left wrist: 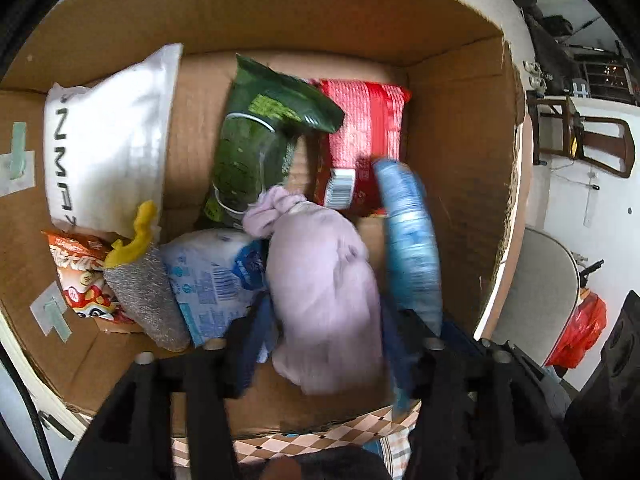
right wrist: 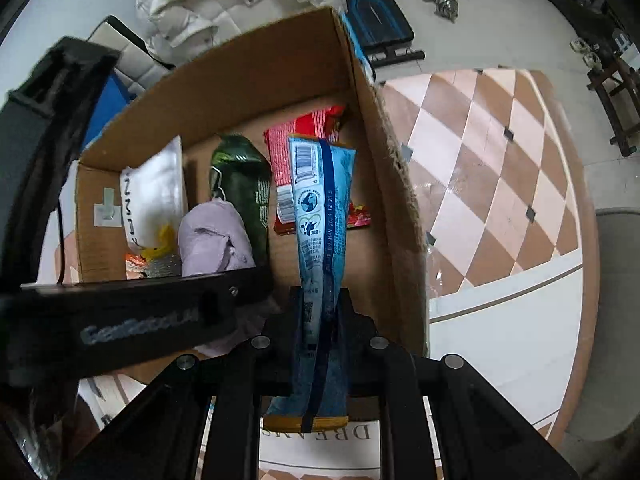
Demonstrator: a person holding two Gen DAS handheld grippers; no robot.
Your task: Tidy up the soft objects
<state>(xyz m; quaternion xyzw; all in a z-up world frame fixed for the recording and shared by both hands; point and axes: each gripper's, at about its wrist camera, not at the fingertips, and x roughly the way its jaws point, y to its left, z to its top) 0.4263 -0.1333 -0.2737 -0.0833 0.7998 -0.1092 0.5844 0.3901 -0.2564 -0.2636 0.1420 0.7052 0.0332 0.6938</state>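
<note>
We look down into a cardboard box (left wrist: 280, 12) crowded with soft packs. At the left of the left wrist view a white pouch (left wrist: 108, 140) leans on the wall, its black lettering only partly readable. Below it lie an orange snack bag (left wrist: 76, 272), a yellow scrap (left wrist: 136, 236) and a grey knitted piece (left wrist: 148, 300), then a pale blue tissue pack (left wrist: 212, 280) with a barcode. In the middle a green packet (left wrist: 256, 140) lies lengthwise; its print is too small to read. Right of it sits a red packet (left wrist: 360, 140) bearing a white barcode label.

The lilac cloth bundle (left wrist: 324, 300) lies low in the middle, between the fingers of the left gripper (left wrist: 316, 344), which stand apart on either side of it; we cannot tell whether they touch it.

In the right wrist view, the left gripper's black body (right wrist: 120, 320) crosses the lower left and hides part of the box floor; its grey lettering is blurred. The right gripper (right wrist: 320, 340) has its fingers clamped on a blue wrapper (right wrist: 320, 216), which hangs over the box's right side, above the red packet. We can read a barcode and a globe mark on it. Beneath, a sheet shows "DREAMS" upside down. At the right lies the checkered floor (right wrist: 500, 168).
</note>
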